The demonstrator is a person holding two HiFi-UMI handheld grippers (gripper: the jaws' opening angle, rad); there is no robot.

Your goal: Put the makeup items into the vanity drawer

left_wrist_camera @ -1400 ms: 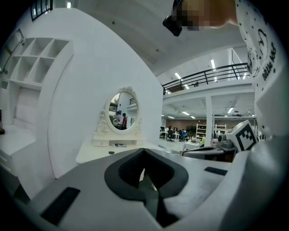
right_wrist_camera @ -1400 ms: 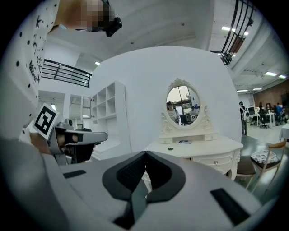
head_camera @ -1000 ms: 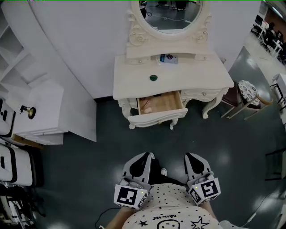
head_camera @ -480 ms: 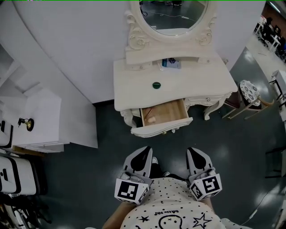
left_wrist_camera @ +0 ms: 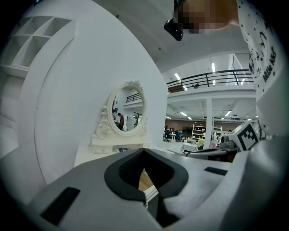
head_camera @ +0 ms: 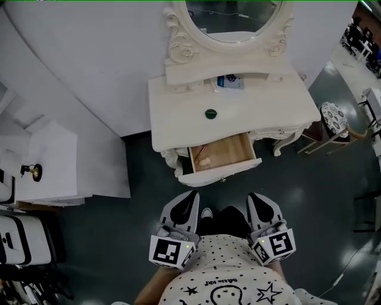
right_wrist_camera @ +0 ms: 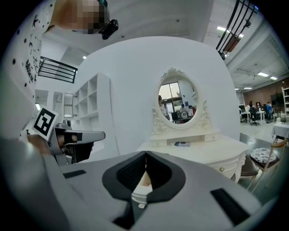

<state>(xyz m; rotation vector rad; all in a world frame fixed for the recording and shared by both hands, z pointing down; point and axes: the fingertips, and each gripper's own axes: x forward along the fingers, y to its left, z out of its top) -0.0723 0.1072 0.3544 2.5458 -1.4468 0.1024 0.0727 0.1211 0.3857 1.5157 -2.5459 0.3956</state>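
Standing in front of the vanity (head_camera: 178,122), the person holds both tongs low and close to the body, well short of the vanity's front edge. Jaws of the left gripper (head_camera: 189,199) are together, tips meeting, nothing between them. Same for the right gripper (head_camera: 258,201): jaws pressed together, empty. Both point toward the vanity, side by side with a gap between them, just ahead of the dotted shirt (head_camera: 226,280). Neither touches the vanity.

The drawer (head_camera: 223,156) in the middle of the vanity's front is pulled out, wooden inside showing. Toward its left end lie a small pinkish item (head_camera: 204,159) and a thin reddish stick (head_camera: 199,148); too small to tell what they are. A round dark green item (head_camera: 209,113) sits about centre on the vanity top, just behind the open drawer. A blue-and-white packet (head_camera: 230,81) lies at the back of the vanity top, under the small shelf below the oval mirror (head_camera: 233,18). That mirror stands upright at the vanity's rear, in a carved frame.

A stool (head_camera: 332,118) with a patterned seat is just right of the vanity. A white cabinet (head_camera: 50,158) is well left of the vanity. Dark floor (head_camera: 119,226) lies in front of the vanity.
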